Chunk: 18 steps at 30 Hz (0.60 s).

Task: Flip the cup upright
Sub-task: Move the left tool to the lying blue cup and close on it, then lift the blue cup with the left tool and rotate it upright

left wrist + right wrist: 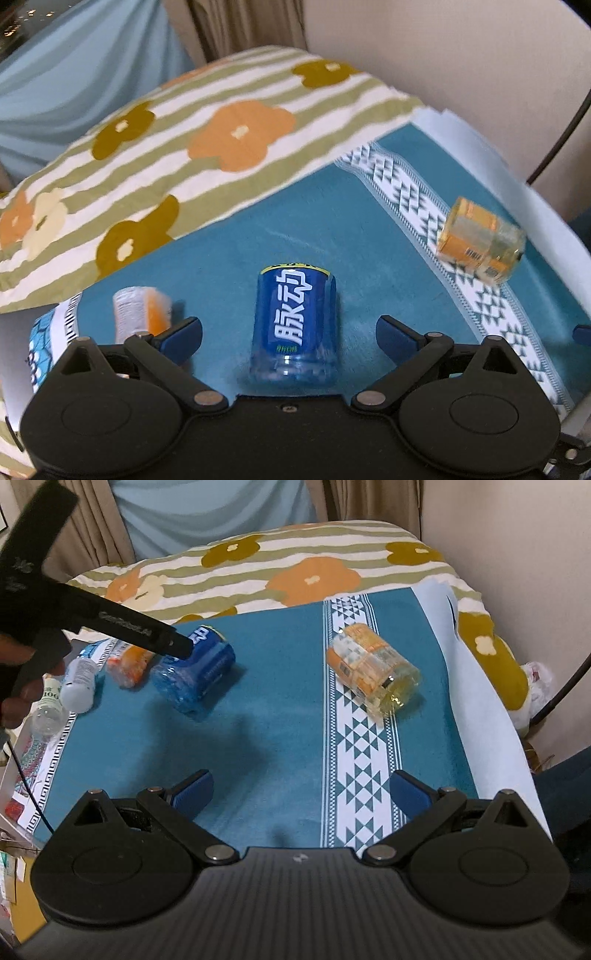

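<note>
A blue cup [293, 325] made from a cut bottle lies on its side on the teal cloth [332, 229], right between the fingers of my left gripper [289, 338], which is open and not touching it. The blue cup [195, 674] also shows in the right wrist view, partly behind the left gripper's black body [92, 620]. A yellow-orange cup [373, 674] lies on its side on the patterned white stripe; it also shows at the right of the left wrist view [480, 240]. My right gripper [301, 794] is open and empty, well short of it.
A small orange cup [142, 314] lies left of the blue one, also seen in the right wrist view [129, 664]. White bottles [79, 681] lie at the cloth's left edge. A flowered striped blanket [277, 565] lies behind. A wall stands at the right.
</note>
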### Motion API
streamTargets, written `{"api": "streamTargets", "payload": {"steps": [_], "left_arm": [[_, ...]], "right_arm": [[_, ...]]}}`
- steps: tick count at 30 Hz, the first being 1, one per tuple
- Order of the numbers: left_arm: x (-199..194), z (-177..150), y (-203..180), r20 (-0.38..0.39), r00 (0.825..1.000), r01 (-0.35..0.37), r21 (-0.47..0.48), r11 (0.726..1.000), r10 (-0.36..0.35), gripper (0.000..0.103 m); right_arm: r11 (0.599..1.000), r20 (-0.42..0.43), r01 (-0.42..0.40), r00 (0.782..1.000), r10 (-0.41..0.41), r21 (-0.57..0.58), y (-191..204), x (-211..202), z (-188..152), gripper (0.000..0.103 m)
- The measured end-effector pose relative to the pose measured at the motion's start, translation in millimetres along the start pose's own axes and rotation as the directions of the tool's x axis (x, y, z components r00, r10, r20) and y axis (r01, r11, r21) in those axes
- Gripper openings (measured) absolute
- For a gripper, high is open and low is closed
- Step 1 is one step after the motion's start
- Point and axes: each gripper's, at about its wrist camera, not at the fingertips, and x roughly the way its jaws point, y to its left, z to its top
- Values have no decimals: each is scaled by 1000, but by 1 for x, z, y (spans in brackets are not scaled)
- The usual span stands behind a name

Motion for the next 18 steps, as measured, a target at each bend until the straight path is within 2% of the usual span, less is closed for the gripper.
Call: {"api": "streamTargets", "payload": {"steps": [9, 14, 17, 18], "left_arm": [[46, 10, 2, -105, 994, 22, 25, 999, -19, 88], [56, 12, 3, -130, 991, 31, 17, 999, -28, 86], [61, 12, 1, -153, 988, 35, 27, 999, -31, 69], [62, 11, 1, -157, 987, 36, 25, 999, -32, 69]], "right_arm": [[999, -27, -32, 999, 33, 35, -11, 21, 0, 103], [999, -35, -38, 999, 40, 35, -12, 29, 2, 103], [999, -34, -37, 999, 39, 33, -12, 31, 3, 103], [999, -35, -39, 999, 40, 34, -12, 31, 3, 103]]}}
